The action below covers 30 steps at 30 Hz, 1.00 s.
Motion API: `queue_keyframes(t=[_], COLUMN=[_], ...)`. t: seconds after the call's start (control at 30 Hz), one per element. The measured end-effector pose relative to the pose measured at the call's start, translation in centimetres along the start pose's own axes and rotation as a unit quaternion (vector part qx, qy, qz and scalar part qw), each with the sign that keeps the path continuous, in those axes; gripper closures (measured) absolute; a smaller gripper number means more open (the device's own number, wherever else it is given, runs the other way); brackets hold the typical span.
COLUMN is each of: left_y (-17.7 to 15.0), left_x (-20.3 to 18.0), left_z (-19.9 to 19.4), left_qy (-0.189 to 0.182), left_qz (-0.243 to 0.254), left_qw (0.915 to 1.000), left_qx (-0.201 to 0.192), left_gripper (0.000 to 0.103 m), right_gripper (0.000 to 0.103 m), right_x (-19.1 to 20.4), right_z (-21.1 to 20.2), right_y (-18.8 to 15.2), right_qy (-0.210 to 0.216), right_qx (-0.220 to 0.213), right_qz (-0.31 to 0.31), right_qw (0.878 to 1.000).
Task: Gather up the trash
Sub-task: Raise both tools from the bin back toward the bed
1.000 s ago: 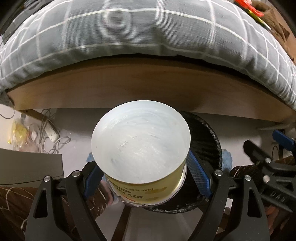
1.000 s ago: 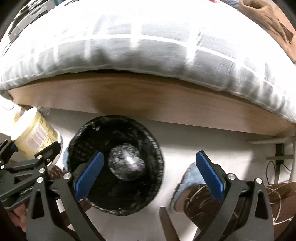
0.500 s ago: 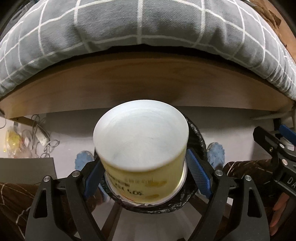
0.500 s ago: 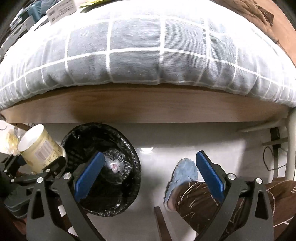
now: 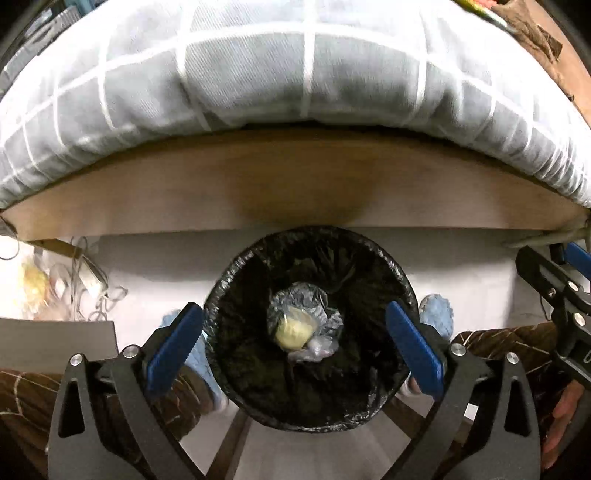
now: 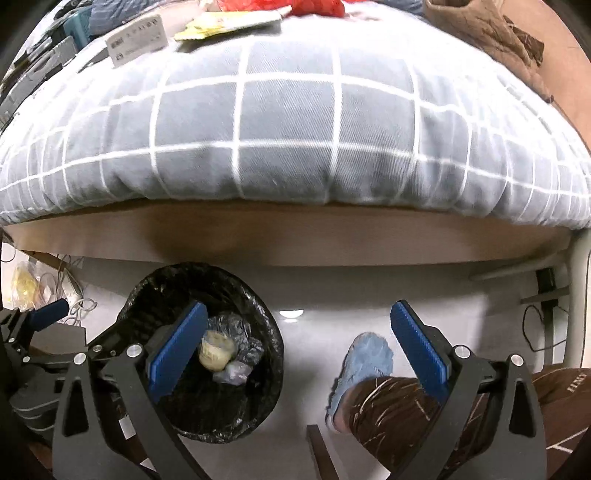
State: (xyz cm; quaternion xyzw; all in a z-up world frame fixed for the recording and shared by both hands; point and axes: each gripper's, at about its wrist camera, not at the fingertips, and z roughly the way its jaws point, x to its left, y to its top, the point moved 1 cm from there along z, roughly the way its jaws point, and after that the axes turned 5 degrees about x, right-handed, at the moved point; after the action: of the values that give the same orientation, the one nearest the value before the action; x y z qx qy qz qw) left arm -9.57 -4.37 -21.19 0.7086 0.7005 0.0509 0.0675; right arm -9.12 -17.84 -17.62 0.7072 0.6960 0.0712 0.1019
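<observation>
A black-bagged trash bin point(image 5: 402, 280) stands on the pale floor below the bed. Down inside it lies the yellow cup point(image 5: 293, 330) on crumpled clear plastic point(image 5: 325, 321). My left gripper point(image 5: 295, 347) hovers right over the bin's mouth, its jaws opening wide, with nothing between the blue pads. In the right wrist view the same bin point(image 6: 273, 354) sits at lower left with the cup point(image 6: 216, 350) inside. My right gripper point(image 6: 295, 350) is open and empty, off to the bin's right above the floor.
A bed with a grey checked cover point(image 6: 288, 122) and wooden side board point(image 5: 295, 192) runs across the back. Packets and a card point(image 6: 138, 35) lie on the bed. Cables point(image 5: 92, 284) trail at the left. The person's blue slippers point(image 6: 364, 362) and brown trouser legs point(image 6: 417, 417) flank the bin.
The left gripper held the yellow cup over the bin; its jaws have spread and the cup now lies in the bin. The right gripper rose and drifted right of the bin.
</observation>
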Motion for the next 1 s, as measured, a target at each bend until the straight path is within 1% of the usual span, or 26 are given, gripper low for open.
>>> queue_keyframes(t=[0.17,0.27,0.37,0.5,0.6,0.77,1.0], left_y=[0.6,1.1,1.5,1.8,2.0,2.1,3.7], left_x=[0.7,0.6,1.0,1.2,1.1,2.2,4.4], left_z=[-2.0,-3.4,-4.9,-6.6,-8.1,-10.5,-13.8], left_qy=[0.001,0.000,0.001,0.000,0.004,0.000,0.013], left_qz=[-0.011,-0.008,-0.011,-0.016,-0.010,-0.023,-0.041], left_qw=[0.9995,0.9987,0.9971,0.9951,0.9932,0.9909,0.9865], left_qx=[-0.029,-0.051,-0.075,-0.098,-0.116,-0.133,-0.158], left_gripper=[0.006,0.006,0.006,0.006,0.006,0.006,0.006], right_gripper=[0.007,0.007,0.007,0.007,0.007,0.007,0.008], right_x=[0.3,0.3,0.3,0.4,0.5,0.4,-0.4], right_z=[-1.1,-2.0,-3.2,-4.9,-6.1,-8.4,-11.9], right_y=[0.5,0.9,1.3,1.6,2.1,2.8,5.2], right_qy=[-0.003,-0.005,-0.006,-0.012,-0.009,-0.004,-0.003], right_qx=[-0.022,-0.039,-0.060,-0.093,-0.107,-0.133,-0.163], right_qz=[-0.003,-0.002,-0.001,-0.008,-0.013,-0.016,-0.010], right_qw=[1.000,0.999,0.998,0.996,0.994,0.991,0.987])
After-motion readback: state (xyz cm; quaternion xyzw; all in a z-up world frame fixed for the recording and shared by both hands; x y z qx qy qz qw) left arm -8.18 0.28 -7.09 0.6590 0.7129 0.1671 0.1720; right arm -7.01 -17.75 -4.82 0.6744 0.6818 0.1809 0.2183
